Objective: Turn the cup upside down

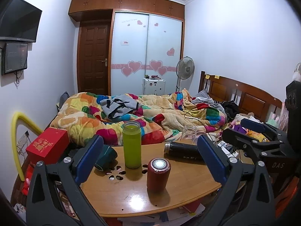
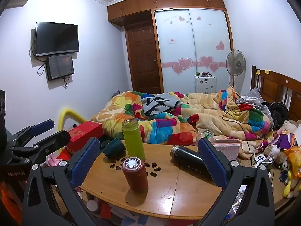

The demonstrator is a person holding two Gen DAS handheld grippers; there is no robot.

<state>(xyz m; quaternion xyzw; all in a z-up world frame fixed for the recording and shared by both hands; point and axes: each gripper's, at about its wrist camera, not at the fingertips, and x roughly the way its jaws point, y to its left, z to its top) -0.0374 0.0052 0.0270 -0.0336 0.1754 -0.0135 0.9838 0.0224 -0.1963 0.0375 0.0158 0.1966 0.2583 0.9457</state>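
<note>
A red cup [image 1: 158, 176] stands on the wooden table [image 1: 131, 197] with its flat silver-ringed end up; it also shows in the right wrist view [image 2: 135, 174]. A green cup [image 1: 131, 144] [image 2: 133, 139] stands upright with its mouth open. A black cup [image 1: 181, 150] [image 2: 188, 159] lies on its side at the right. A dark teal cup [image 1: 106, 156] [image 2: 113, 147] lies on its side at the left. My left gripper [image 1: 150, 160] is open and empty, back from the red cup. My right gripper [image 2: 148, 162] is open and empty, also back from the cups.
A clear glass jar [image 1: 189, 131] [image 2: 205, 134] stands at the table's far edge. A red box [image 1: 48, 145] sits to the left. A bed with a colourful quilt [image 1: 131, 113] lies behind. Papers lie under the table's front edge [image 1: 169, 214].
</note>
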